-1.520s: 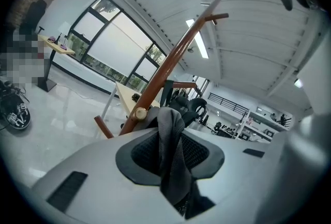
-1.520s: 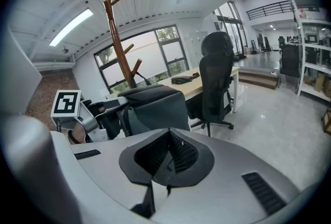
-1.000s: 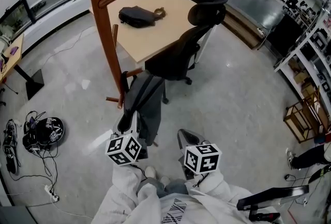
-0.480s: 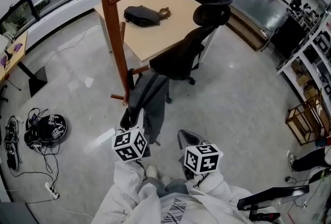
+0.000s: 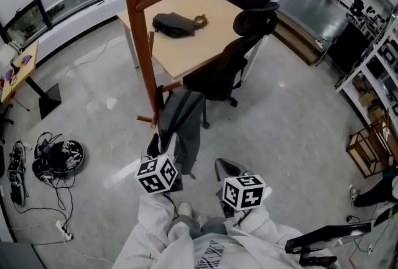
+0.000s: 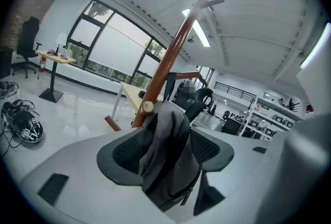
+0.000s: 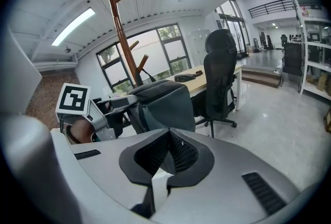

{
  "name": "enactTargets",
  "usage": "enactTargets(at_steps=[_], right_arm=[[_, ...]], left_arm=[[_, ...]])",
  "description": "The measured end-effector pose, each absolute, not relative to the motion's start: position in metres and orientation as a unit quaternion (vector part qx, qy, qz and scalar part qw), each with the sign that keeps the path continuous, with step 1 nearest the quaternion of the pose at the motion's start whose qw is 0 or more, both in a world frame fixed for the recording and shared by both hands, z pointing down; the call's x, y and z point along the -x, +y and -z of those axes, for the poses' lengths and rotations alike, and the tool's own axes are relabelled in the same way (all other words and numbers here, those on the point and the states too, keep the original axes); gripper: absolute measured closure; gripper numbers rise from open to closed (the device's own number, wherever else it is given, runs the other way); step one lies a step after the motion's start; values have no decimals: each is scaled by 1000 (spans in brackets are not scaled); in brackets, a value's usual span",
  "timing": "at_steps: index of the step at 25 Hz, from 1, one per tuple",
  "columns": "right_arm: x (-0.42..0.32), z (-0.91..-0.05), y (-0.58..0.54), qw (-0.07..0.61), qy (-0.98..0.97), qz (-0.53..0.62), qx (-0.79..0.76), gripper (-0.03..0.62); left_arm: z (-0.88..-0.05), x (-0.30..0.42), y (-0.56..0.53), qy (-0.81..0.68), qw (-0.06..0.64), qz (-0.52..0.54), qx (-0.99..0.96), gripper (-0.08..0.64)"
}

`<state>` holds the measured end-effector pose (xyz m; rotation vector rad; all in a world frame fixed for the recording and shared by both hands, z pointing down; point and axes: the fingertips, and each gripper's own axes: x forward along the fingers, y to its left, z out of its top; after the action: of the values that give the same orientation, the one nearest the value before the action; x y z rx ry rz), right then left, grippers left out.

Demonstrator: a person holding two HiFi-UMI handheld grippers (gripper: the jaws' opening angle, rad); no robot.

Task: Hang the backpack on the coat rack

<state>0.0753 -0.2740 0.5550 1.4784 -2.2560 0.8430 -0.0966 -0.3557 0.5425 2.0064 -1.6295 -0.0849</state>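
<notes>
Backpack (image 5: 180, 125) is hanging on coat rack (image 5: 142, 44), office chair (image 5: 217, 75) standing just behind; left tongs (image 6: 165, 140) have just been spreading around it, right tongs (image 7: 168, 140) pressed together

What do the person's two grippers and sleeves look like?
The left gripper and the right gripper look alike: light grey shell, black textured jaw pads, a white cube with black square markers. The sleeves are white. The left jaws have just been opening, with the backpack between them.

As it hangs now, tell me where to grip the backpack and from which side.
Grip the backpack by its upper fold, below the peg, coming level from the side away from the pole. It hangs narrow and upright; the pole blocks the far side.
</notes>
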Motion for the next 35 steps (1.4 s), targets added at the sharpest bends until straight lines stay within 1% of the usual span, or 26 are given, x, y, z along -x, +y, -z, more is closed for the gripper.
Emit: enactTargets(at_steps=[10,15,20,25,27,28,29,32,35], right_arm=[[-75,-550,-268,148,-794,-292,-513,580],[-73,-548,-267,142,-797,-290,-510,580],[-70,-546,-264,139,-805,-284,-502,580],[-67,-548,-252,134,-808,-285,-498,580],[-65,-549,-248,133,-809,-286,-495,580],[-63,-549,-246,132,-810,-287,-494,580],[-61,-549,-244,132,-811,-287,-492,580],[-58,-552,-236,131,-813,-290,-487,580],[-55,-555,-228,135,-818,-288,-479,580]], left_arm=[[-517,94,-338,-604,265,70,-749,305],[-496,80,-320,-584,257,84,-765,305],[-487,57,-299,-564,247,84,-784,307],[-499,40,-271,-552,256,66,-791,308],[-505,37,-260,-552,261,59,-789,330],[-508,37,-254,-555,264,53,-787,349],[-511,38,-249,-561,266,47,-783,384],[-519,46,-232,-588,261,34,-765,558],[-522,48,-219,-593,261,35,-761,558]])
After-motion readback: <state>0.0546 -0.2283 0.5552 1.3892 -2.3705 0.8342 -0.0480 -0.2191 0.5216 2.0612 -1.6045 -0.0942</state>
